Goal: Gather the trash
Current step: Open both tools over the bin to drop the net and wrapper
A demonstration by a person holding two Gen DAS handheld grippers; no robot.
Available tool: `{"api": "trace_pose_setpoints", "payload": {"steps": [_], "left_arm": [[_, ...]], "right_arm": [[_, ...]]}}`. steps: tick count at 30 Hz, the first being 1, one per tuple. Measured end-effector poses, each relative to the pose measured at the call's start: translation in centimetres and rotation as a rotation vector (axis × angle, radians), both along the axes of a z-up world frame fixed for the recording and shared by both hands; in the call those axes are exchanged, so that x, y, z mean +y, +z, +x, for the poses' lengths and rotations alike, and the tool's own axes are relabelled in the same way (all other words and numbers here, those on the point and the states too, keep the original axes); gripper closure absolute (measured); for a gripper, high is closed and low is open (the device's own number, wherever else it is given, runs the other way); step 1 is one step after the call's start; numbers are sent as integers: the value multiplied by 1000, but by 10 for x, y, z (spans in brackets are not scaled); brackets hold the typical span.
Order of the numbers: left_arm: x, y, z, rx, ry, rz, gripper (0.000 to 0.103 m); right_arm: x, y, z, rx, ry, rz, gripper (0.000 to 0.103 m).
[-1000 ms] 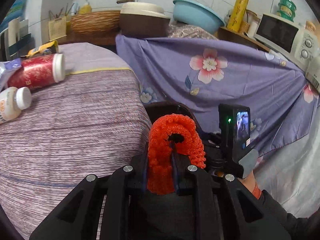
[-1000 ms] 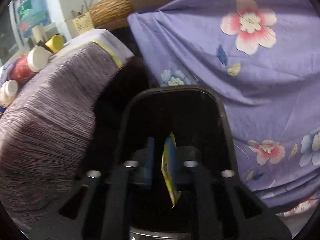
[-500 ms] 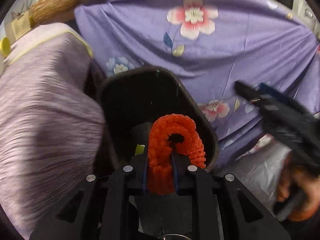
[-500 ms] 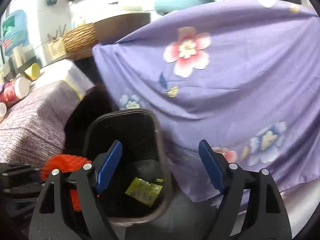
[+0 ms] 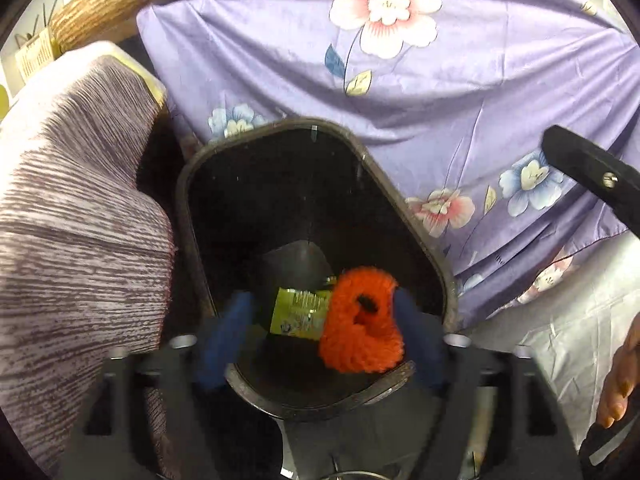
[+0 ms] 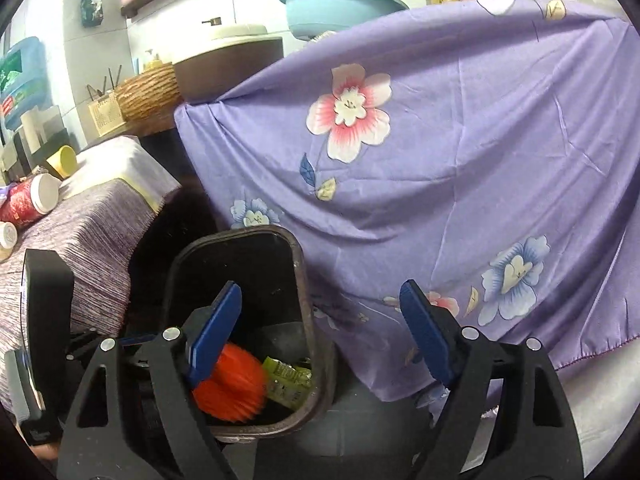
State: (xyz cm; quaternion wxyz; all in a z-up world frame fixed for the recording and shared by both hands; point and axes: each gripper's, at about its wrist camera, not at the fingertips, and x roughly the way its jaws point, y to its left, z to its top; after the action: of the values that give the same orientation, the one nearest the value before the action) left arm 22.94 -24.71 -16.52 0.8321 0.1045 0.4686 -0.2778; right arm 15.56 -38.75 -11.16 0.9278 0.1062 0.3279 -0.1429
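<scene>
A black trash bin (image 5: 192, 216) stands on the floor between the striped table and the purple floral cloth; it also shows in the right wrist view (image 6: 300, 264). My left gripper (image 5: 320, 340) is open over the bin's mouth. An orange knobbly ring (image 5: 360, 320) is in the air between the open fingers, blurred, inside the bin opening; it shows in the right wrist view (image 6: 232, 384) too. A yellow-green wrapper (image 5: 298, 312) lies at the bin's bottom, also in the right wrist view (image 6: 288, 380). My right gripper (image 6: 320, 340) is open and empty, beside the bin.
A table under a striped purple cloth (image 5: 72, 216) stands left of the bin, with a red canister (image 6: 28, 200), a white bottle (image 6: 7, 236) and a yellow cup (image 6: 64, 160) on it. A purple floral cloth (image 6: 440, 160) drapes a counter behind. White sheet (image 5: 560, 360) covers the floor at right.
My left gripper has opened and let go of the orange ring, which is dropping into the bin. My right gripper, open since half a second ago, has drawn back from the bin.
</scene>
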Motion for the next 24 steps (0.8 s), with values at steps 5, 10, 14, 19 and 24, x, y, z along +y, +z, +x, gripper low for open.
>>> {"api": "trace_pose_setpoints", "payload": {"steps": [5, 10, 14, 19, 24], "left_arm": [[4, 16, -9, -28, 3, -35, 10], [17, 29, -18, -19, 26, -61, 8], [31, 46, -29, -39, 27, -98, 7], [52, 72, -45, -62, 35, -118, 6], [79, 105, -62, -87, 34, -207, 6]], "right_arm": [[10, 13, 0, -22, 26, -8, 19], [15, 25, -4, -46, 42, -20, 17], [19, 38, -7, -84, 52, -27, 13], [26, 53, -3, -125, 90, -23, 12], [37, 63, 8, -147, 142, -4, 12]]}}
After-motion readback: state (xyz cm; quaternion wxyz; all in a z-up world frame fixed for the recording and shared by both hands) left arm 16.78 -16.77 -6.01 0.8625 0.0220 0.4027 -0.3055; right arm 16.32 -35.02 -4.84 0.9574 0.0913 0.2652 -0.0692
